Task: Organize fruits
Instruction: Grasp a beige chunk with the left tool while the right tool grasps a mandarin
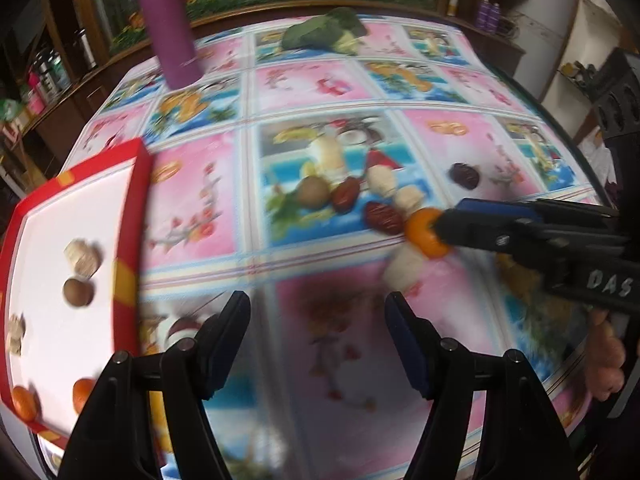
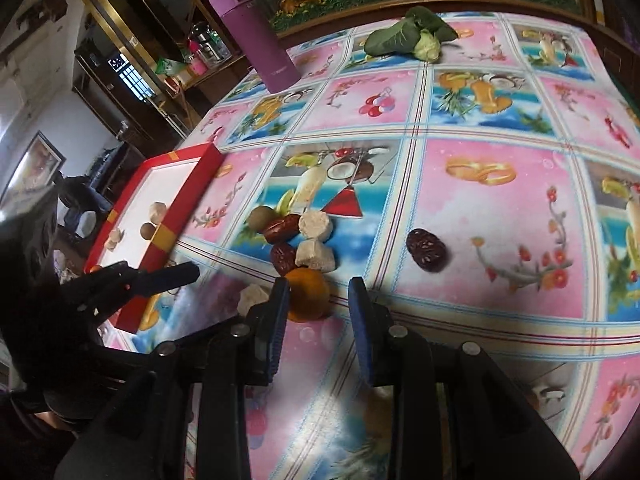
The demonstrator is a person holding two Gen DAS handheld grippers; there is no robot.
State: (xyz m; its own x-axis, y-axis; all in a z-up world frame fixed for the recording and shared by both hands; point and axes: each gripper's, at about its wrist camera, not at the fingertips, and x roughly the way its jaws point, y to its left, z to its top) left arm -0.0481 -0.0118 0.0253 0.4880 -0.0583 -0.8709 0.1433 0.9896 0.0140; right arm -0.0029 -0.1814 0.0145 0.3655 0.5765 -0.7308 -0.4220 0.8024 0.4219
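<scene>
Near the middle of the fruit-print surface (image 2: 500,220), the right gripper (image 2: 319,292) has its fingers narrowed around a small round orange fruit (image 2: 308,294), apparently picking; next, carry it to the red-rimmed white tray (image 1: 132,216) at the left edge; left gripper (image 1: 318,308) gapes empty

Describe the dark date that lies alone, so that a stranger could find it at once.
Start from the red tray on the fruit-print tablecloth, then pass the cluster of fruits beside it. The lone date lies beyond that cluster, on a pink square. Unlike the other dates, it touches nothing.
</scene>
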